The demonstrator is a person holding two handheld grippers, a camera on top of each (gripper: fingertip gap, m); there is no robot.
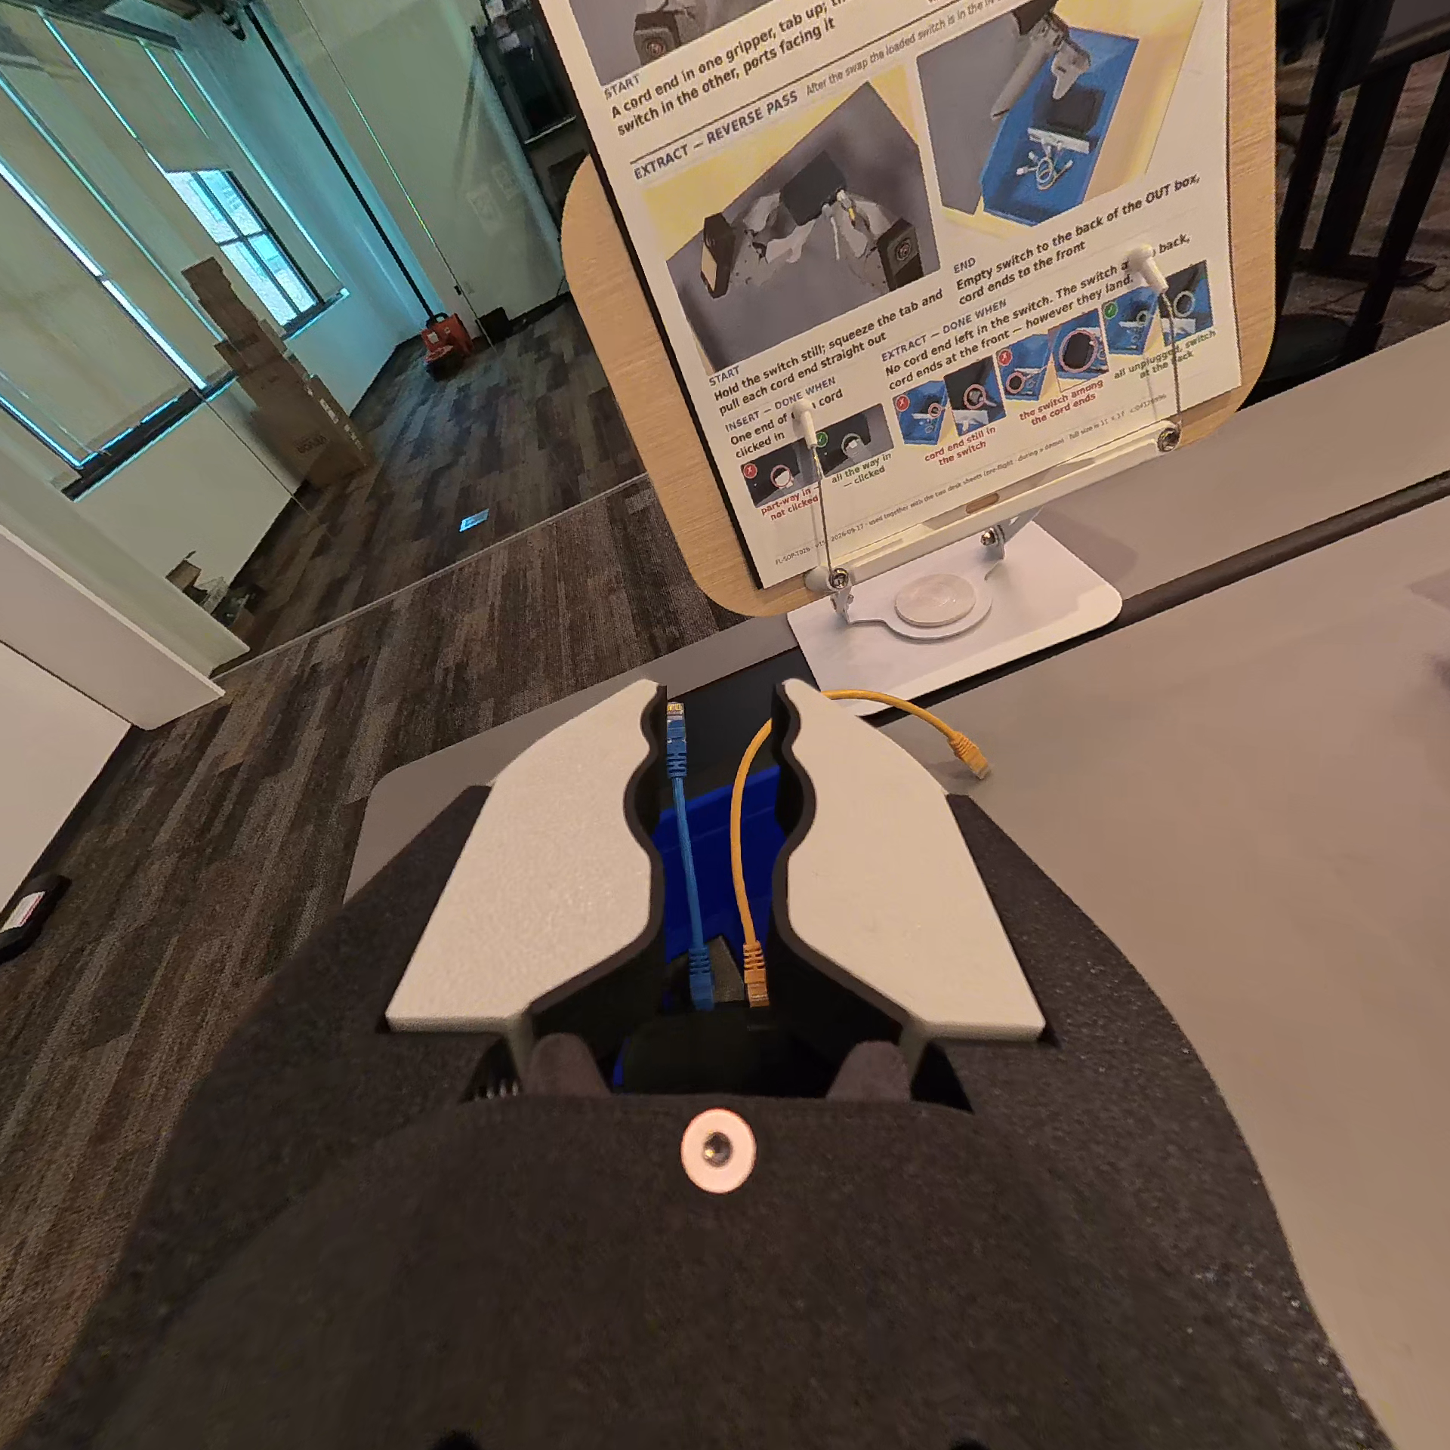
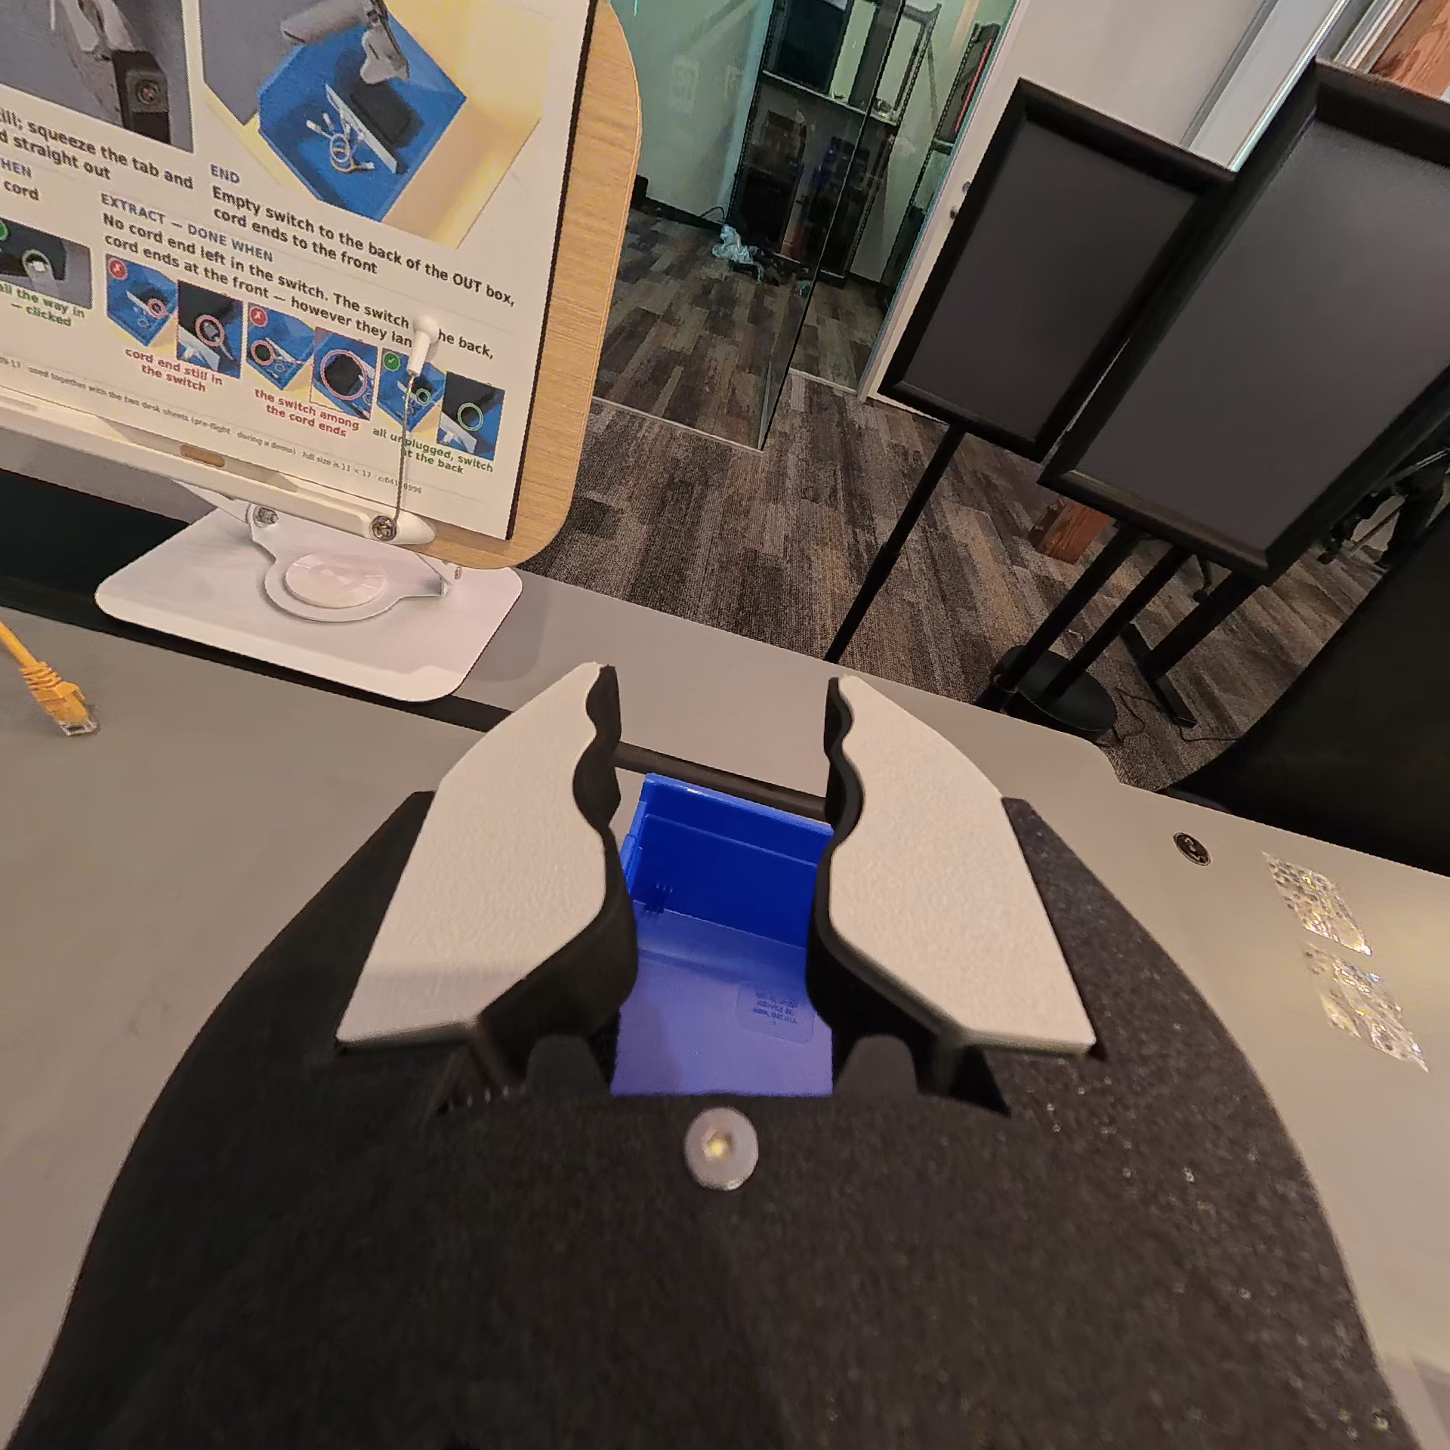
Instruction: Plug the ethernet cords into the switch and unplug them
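Black switch [image 1: 714, 1051] sits nearest the lens, low between the finger bases of the left gripper [image 1: 722, 694], over a blue bin [image 1: 710, 863] on the grey table [image 1: 1177, 863]. The jaws stand partly open. Pad contact on the switch is hidden, so it cannot be told whether the switch is clamped or merely lies below.

Right gripper [image 2: 718, 675]: jaws wide apart, nothing between them, hovering over a second blue bin [image 2: 722, 981] whose visible part holds nothing.

Both cords are plugged in. The blue cord [image 1: 686, 863] runs far, its free plug close to the left fingertip. The yellow cord [image 1: 737, 847] loops right under the finger, and its free plug [image 1: 969, 757] lies on the table.

Likely hazards:
- Unsecured switch. If the grip is loose, pulling a plug would probably drag the switch along instead of freeing the plug.
- Latch tab not squeezed. A straight pull could then strain the plug or port.
- Narrow access. The plugged ends lie deep between the left fingers, so the right fingertips may collide with them.
- Yellow loop. It may snag on the left finger.
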